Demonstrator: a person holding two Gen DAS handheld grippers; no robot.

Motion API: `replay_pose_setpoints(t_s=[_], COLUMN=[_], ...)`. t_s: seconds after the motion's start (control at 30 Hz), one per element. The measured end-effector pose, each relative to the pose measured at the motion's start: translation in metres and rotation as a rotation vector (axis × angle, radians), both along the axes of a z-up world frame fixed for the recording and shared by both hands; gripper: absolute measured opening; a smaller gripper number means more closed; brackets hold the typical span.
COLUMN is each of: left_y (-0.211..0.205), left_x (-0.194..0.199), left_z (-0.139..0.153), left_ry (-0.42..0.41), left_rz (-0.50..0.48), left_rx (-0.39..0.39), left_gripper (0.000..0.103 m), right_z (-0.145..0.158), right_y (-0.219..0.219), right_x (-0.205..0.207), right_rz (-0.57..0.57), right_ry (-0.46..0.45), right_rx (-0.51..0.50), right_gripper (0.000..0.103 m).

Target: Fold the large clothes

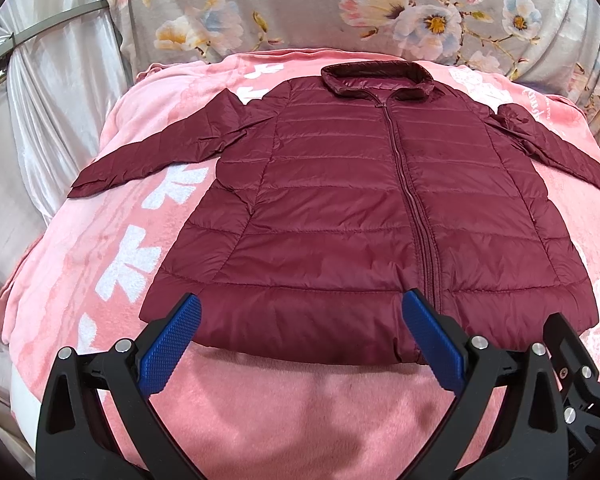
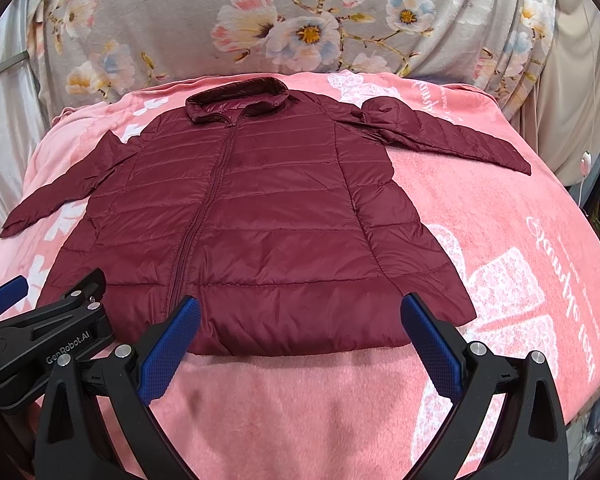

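So the jacket is laid out flat, front up, zipped, on the pink blanket; collar away from me, hem nearest, both sleeves splayed out to the sides. Nothing folded yet as far as I can see.

My left gripper hangs just short of the hem, left of the zip, jaws wide apart and holding nothing; my right gripper is the same story over the hem's right half, spread wide and empty. Neither pad looks to be touching fabric, though it's close.

Handling guess: it's a thin quilted puffer, so light, soft and squashy; the shell looks shiny (read: slippery), so a shallow pinch will probably slide off. It'll also trap air and spring back, so folds will likely want pressing down.

Where I'd grab: sleeves first, I reckon; the left sleeve by the cuff, the right sleeve likewise, and lay each across the chest. For the body, I'd pinch at a stitched seam or the hem corners, where there's a firmer ridge to bite; avoid the zip, it's stiff and will kink the fold.
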State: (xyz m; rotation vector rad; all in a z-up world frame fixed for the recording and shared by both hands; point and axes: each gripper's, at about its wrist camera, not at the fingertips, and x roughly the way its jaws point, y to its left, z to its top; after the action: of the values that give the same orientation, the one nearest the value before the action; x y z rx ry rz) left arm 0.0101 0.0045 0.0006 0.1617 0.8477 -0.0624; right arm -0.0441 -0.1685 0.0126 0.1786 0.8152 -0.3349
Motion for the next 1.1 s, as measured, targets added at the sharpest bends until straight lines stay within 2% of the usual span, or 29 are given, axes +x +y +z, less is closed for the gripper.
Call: replay_pose_setpoints(t_s=[1.1], left_y=[0.0018], left_x=[0.0005], left_z=[-0.0001], left_ry=[-0.001], left_rz=[0.000], left_rx=[0.000], left_gripper=[0.098], right_z=[0.0005], right_y=[-0.0002], right_x=[-0.0008], right_rz=[0.001], right_ry=[-0.001], right_rx=[-0.002], right_gripper=[0.098])
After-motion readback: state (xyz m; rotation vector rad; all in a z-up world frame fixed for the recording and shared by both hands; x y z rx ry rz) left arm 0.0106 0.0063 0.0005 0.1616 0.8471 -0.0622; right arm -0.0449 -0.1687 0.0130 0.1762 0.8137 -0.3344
